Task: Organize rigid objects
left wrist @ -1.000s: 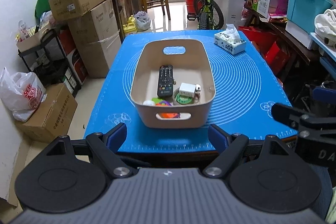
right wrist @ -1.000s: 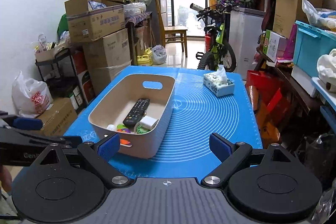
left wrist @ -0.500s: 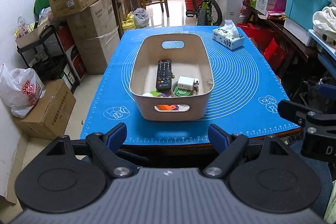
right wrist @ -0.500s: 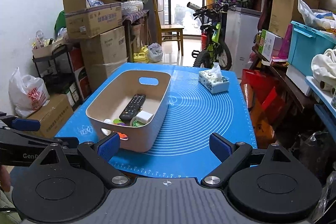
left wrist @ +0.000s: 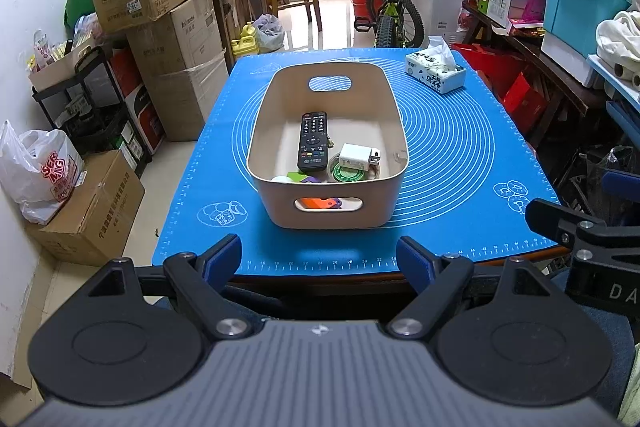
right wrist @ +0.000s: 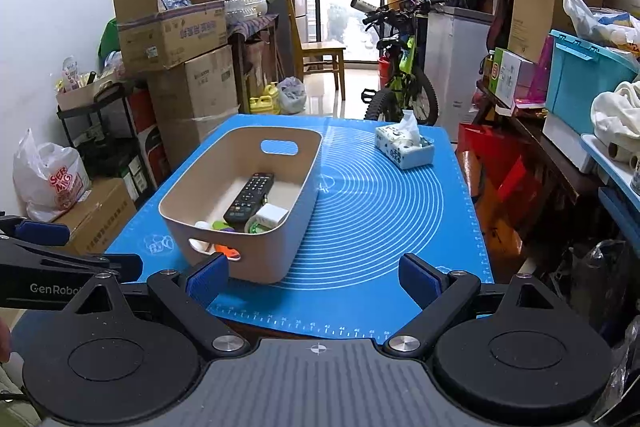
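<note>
A beige basket (left wrist: 276, 107) (right wrist: 304, 199) stands on the blue mat (left wrist: 460, 155) (right wrist: 384, 211). Inside lie a black remote (left wrist: 313, 141) (right wrist: 250, 197), a white charger (left wrist: 357, 157) (right wrist: 272, 215), a green-and-white round thing (left wrist: 347, 173) and small coloured toys at the near end (left wrist: 304, 179). My left gripper (left wrist: 319, 259) hangs open and empty off the table's near edge, in front of the basket. My right gripper (right wrist: 313, 279) is open and empty too, over the near edge, to the right of the basket.
A tissue box (left wrist: 435, 72) (right wrist: 404, 147) sits at the mat's far right corner. Cardboard boxes (left wrist: 160, 27) and a black rack stand left of the table, a bicycle (left wrist: 384, 7) behind it, and shelves with a blue bin (left wrist: 580, 3) on the right.
Both views have drawn back a little from the table, so the basket looks smaller and more of the near edge shows. Both grippers stay open and the basket's contents have not moved.
</note>
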`<state>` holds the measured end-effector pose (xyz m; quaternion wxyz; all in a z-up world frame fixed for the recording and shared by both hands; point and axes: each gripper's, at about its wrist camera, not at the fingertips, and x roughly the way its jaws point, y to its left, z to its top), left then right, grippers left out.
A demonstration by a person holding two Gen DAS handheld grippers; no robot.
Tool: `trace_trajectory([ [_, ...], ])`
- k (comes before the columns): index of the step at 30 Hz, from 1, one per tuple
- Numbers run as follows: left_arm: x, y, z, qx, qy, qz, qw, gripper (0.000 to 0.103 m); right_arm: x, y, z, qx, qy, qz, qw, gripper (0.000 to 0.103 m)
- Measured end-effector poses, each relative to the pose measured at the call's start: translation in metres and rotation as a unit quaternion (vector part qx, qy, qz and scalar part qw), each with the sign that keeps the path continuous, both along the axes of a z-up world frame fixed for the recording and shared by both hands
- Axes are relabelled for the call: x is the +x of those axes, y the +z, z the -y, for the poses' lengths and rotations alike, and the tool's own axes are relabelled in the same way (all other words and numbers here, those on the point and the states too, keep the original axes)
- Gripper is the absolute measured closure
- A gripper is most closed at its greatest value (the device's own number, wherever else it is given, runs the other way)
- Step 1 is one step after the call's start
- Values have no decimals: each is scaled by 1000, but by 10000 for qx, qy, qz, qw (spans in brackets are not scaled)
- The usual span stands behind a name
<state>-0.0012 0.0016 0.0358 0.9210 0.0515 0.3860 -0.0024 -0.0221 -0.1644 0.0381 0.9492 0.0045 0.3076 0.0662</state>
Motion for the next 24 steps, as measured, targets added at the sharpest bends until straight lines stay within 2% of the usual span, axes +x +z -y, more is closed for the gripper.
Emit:
trace_trajectory([
  [24, -1, 0, 0, 4, 1, -13, 10000, 19, 2, -4, 2, -33, -57, -84, 9999, 10],
])
